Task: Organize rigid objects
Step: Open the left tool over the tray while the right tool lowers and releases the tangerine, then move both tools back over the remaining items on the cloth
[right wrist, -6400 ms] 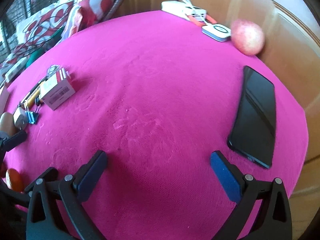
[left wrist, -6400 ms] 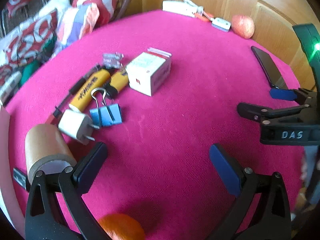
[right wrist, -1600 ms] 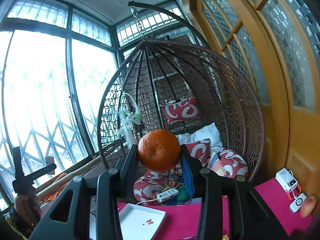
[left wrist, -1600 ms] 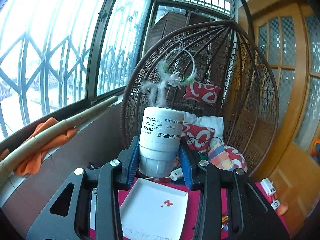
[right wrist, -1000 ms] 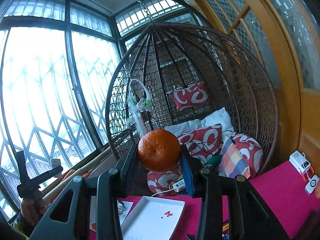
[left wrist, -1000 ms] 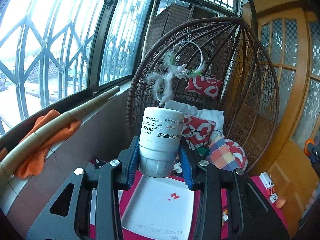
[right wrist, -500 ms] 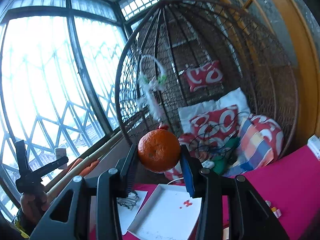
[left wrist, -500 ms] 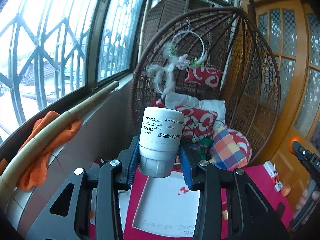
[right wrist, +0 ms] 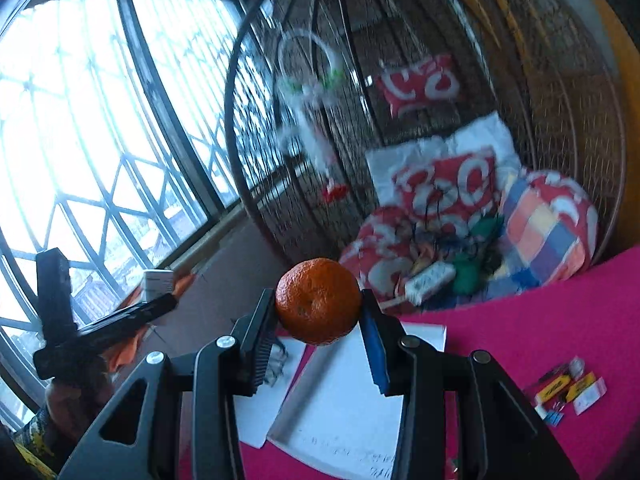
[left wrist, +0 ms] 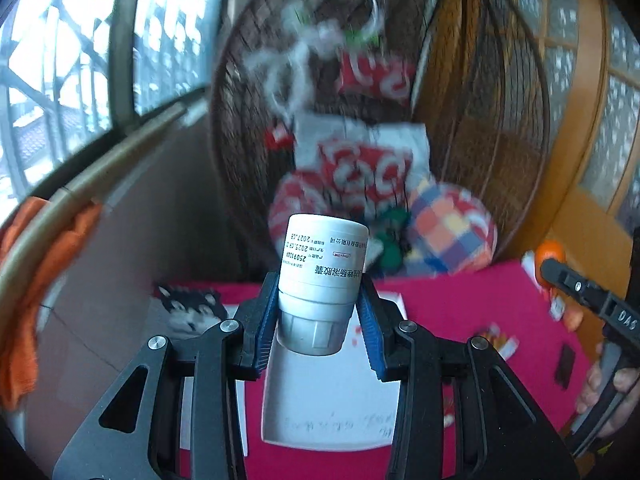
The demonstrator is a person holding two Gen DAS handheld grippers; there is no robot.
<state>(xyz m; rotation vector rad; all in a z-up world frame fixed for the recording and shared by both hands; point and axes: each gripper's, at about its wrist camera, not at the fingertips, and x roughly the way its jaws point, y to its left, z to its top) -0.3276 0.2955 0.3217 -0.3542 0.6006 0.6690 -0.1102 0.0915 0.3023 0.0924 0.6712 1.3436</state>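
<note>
We hold a white bottle (left wrist: 322,280) upside down in the left gripper (left wrist: 318,322), its grey cap end pointing toward the camera and the printed label inverted — the blue pads are clamped on its sides, and it hangs in the air above a white tray (left wrist: 320,412). In the right gripper (right wrist: 320,338) we carry an orange (right wrist: 318,306), pinched firmly between the two pads, also off the table and above the near corner of the same tray. The tray lies on the pink tablecloth (right wrist: 540,320), with a sheet of paper (right wrist: 256,412) just beside it. Farther right on the cloth — well apart from the tray — sits a small cluster of yellow and white items (right wrist: 568,392), too blurred to name. Behind the table stands a wicker hanging chair (right wrist: 520,100) filled with red and white cushions (right wrist: 452,188).
</note>
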